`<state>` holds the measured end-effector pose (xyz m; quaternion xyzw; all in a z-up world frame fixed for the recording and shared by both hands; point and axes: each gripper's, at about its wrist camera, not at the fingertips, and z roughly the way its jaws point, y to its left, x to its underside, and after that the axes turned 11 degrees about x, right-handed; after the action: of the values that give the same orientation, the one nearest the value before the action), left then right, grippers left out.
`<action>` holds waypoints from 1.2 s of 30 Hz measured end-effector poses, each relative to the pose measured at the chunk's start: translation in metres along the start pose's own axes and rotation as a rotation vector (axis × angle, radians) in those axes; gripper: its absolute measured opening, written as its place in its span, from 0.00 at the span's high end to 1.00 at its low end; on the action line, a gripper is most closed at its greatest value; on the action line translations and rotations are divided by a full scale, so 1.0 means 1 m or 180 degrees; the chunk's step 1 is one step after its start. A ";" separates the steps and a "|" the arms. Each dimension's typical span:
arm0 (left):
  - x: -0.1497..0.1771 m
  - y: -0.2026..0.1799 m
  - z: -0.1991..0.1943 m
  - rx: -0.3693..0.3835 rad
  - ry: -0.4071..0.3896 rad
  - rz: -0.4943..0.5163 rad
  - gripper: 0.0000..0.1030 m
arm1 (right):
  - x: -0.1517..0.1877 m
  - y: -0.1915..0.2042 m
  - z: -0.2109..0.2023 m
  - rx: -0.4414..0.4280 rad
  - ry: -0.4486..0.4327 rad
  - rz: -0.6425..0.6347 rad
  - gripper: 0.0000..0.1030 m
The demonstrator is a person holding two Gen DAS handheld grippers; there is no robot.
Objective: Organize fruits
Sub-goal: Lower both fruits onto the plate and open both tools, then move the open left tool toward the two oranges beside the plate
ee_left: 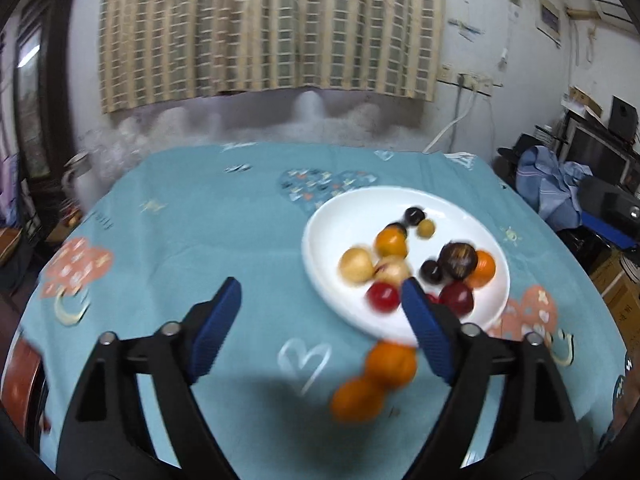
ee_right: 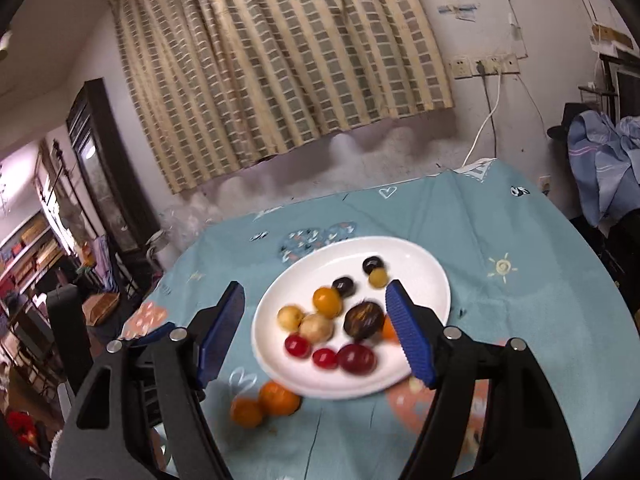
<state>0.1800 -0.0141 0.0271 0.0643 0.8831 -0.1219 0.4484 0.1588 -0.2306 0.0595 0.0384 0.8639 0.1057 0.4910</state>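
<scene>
Two oranges (ee_left: 374, 376) are lying on the teal tablecloth (ee_left: 200, 240), touching each other, just off the near rim of the white plate (ee_left: 332, 216); in your right wrist view the same pair (ee_right: 266, 404) is sitting beside the plate's (ee_right: 424, 268) lower left edge, and both pictures are blurring them. You are holding the left gripper (ee_left: 322, 294) with its jaws standing wide apart and nothing between the blue pads (ee_left: 218, 328); its right finger is crossing in front of the plate's near side, and the oranges are showing below and between the two fingers, apart from both. You are holding the right gripper (ee_right: 316, 296) with its jaws spread as well, gripping nothing, and the plate with its fruit is showing in the gap between its fingers (ee_right: 410, 340). On the plate you are looking at a mixed heap: three dark red fruits (ee_right: 356, 358) along the near side, two pale yellow ones (ee_right: 316, 327) touching each other, an orange one (ee_right: 327, 301) behind them, a large dark brown fruit (ee_right: 363, 320) to the right, another orange partly hidden behind the right finger, and three small ones, two dark and one yellowish (ee_right: 377, 278), towards the far side. A checked curtain (ee_left: 272, 28) is hanging on the wall behind the table
</scene>
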 end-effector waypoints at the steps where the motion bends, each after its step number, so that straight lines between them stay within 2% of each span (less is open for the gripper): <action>1: 0.007 0.002 -0.005 -0.0015 0.0029 -0.0022 0.17 | 0.007 0.004 -0.008 -0.0006 0.0015 -0.0040 0.28; 4: 0.035 0.008 -0.021 -0.0068 0.0088 -0.0099 0.16 | 0.031 0.009 -0.028 -0.0031 0.0076 -0.0128 0.23; 7: 0.058 0.007 -0.025 -0.0038 0.0165 -0.0101 0.16 | 0.058 0.004 -0.038 -0.0017 0.0093 -0.0100 0.11; 10: 0.068 -0.002 -0.018 -0.0031 0.0243 0.0048 0.16 | 0.076 0.001 -0.037 0.0040 0.0212 -0.0170 0.11; 16: 0.074 -0.019 -0.001 0.0035 0.0361 0.0331 0.16 | 0.077 -0.001 -0.032 0.0004 0.0335 -0.0108 0.11; 21: 0.073 -0.021 0.016 0.0037 0.0454 0.0337 0.16 | 0.081 0.001 -0.031 0.0036 0.0367 -0.0145 0.11; 24: 0.071 -0.022 0.020 -0.0060 0.0430 0.0359 0.16 | 0.083 0.001 -0.030 0.0041 0.0397 -0.0149 0.11; 30: 0.071 -0.003 0.025 -0.0199 0.0522 0.0213 0.16 | 0.085 0.002 -0.027 0.0048 0.0431 -0.0167 0.11; 36: 0.077 0.023 0.009 -0.0291 0.0560 -0.0008 0.16 | 0.087 0.000 -0.027 0.0049 0.0437 -0.0139 0.11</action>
<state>0.1469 0.0061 -0.0445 0.0531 0.9238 -0.0759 0.3714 0.0910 -0.2197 -0.0003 0.0159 0.8970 0.0907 0.4324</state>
